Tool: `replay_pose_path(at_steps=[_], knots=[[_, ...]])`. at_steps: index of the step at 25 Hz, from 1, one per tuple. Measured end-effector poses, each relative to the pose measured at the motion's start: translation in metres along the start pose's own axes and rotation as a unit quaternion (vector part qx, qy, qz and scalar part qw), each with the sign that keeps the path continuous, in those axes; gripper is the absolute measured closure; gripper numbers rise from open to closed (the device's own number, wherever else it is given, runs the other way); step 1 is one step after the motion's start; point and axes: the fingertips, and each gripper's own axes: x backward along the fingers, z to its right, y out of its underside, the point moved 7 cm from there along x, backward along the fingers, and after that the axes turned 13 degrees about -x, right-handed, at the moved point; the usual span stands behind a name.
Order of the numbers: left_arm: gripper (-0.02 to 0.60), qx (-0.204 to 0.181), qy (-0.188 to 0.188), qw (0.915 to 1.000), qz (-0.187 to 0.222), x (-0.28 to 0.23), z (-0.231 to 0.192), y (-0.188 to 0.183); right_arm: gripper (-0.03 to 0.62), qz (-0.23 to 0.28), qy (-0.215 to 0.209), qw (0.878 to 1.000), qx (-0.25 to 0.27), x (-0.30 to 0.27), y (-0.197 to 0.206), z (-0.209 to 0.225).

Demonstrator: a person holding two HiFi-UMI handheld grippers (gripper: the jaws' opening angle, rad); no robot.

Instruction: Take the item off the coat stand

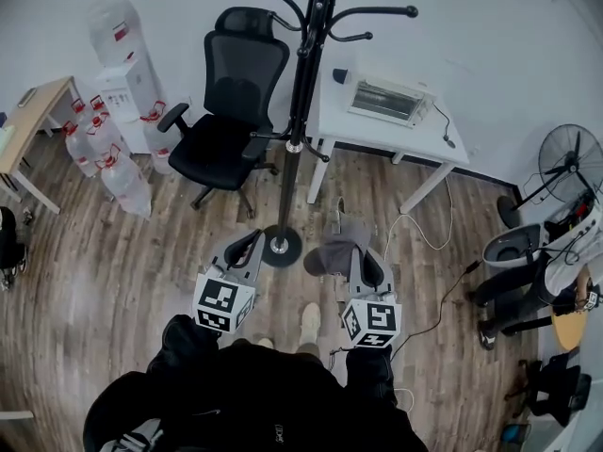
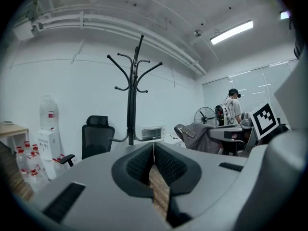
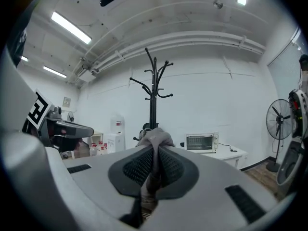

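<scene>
Head view shows the coat stand (image 1: 306, 64) with every hook bare, so we judge the removal done. The grey fabric item (image 1: 332, 255) hangs from the right claw (image 1: 366, 257), beside the stand's base in the picture and apart from the pole. Right gripper view confirms the grip: the jaws press on a bunched fold of the fabric, which rises above the tips and trails below them, a pinch that suits limp cloth. The left claw (image 1: 252, 243) is closed with nothing between its jaws. We judge it idle and held aside so as not to foul the item. An office chair (image 1: 226, 111) and a white worktop (image 1: 349, 125) stand behind, clear of both claws.
</scene>
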Motion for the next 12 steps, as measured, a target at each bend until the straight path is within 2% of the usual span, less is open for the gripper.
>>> replay_pose_path(at_steps=[12], knots=[[0.557, 0.002, 0.014, 0.9999, 0.006, 0.020, -0.014, 0.005, 0.565, -0.002, 0.017, 1.000, 0.005, 0.014, 0.006, -0.031]])
